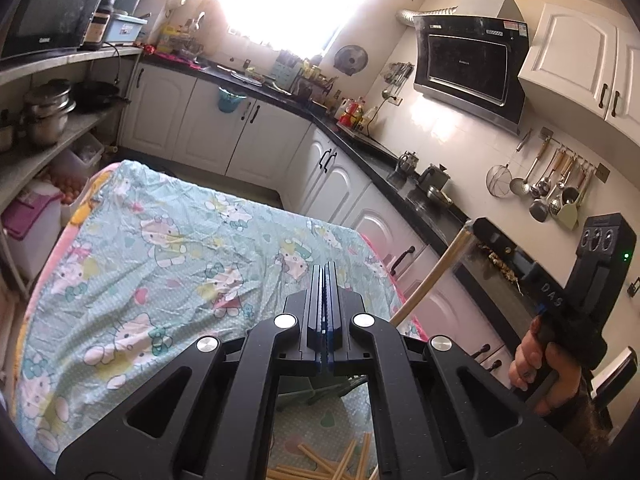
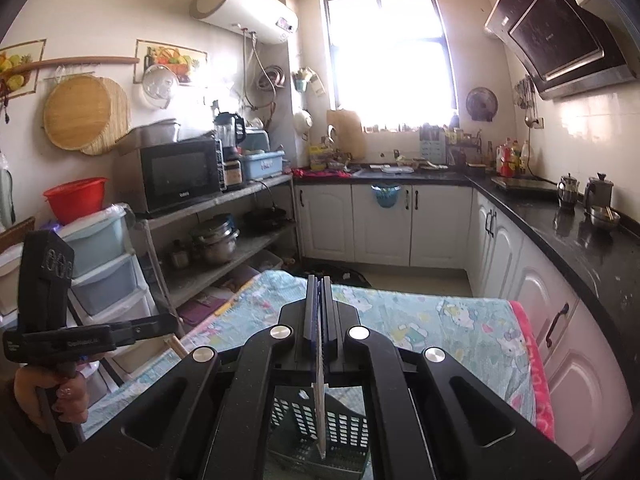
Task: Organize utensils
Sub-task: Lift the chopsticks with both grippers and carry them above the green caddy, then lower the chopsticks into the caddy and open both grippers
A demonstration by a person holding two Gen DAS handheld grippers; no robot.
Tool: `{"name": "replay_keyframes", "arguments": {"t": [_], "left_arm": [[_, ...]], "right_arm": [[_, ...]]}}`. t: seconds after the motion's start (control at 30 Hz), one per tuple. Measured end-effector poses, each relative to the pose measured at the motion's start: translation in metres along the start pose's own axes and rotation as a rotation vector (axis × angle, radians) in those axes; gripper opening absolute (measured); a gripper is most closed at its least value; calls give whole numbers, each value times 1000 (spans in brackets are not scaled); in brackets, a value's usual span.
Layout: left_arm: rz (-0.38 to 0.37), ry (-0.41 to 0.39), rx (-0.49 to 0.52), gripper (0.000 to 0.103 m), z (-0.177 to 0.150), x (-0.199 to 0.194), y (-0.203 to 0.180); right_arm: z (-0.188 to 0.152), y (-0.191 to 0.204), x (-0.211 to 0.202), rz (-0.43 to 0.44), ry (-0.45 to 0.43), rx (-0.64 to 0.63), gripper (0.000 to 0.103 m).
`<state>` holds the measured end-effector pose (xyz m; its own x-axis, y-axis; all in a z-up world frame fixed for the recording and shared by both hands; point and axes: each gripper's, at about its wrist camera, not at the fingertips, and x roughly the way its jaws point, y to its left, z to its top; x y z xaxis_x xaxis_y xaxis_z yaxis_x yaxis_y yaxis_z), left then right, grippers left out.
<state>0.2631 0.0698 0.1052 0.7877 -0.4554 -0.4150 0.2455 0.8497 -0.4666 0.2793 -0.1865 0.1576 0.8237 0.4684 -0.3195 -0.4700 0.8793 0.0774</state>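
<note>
Left tongs (image 1: 326, 280) closed, nothing between the fingers. Right tongs (image 2: 319, 292) clamped on one chopstick (image 2: 320, 412), which hangs over the black slotted basket (image 2: 344, 424), apparently just above it. Loose chopsticks (image 1: 340, 466) lie on the cloth-covered bench (image 1: 160, 240) beneath the left tongs.

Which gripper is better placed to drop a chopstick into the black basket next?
Right. The right gripper is shut on a chopstick hanging above the black basket; the left gripper is shut, above the loose chopsticks.
</note>
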Motion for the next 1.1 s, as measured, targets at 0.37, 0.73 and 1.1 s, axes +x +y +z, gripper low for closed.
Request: {"name": "replay_keyframes", "arguments": {"t": [0.37,0.73,1.1], "left_arm": [[8,33,14,0,-18,19,2],[70,33,27,8,-29,24,3],[140,-59,35,76,-30,-10,-1]], "right_arm": [[-34,-9,24,-44,52,-6,2],[-48,-21,24,-85,78,36,42],[-59,-23,1,-122,87,23,63]]}}
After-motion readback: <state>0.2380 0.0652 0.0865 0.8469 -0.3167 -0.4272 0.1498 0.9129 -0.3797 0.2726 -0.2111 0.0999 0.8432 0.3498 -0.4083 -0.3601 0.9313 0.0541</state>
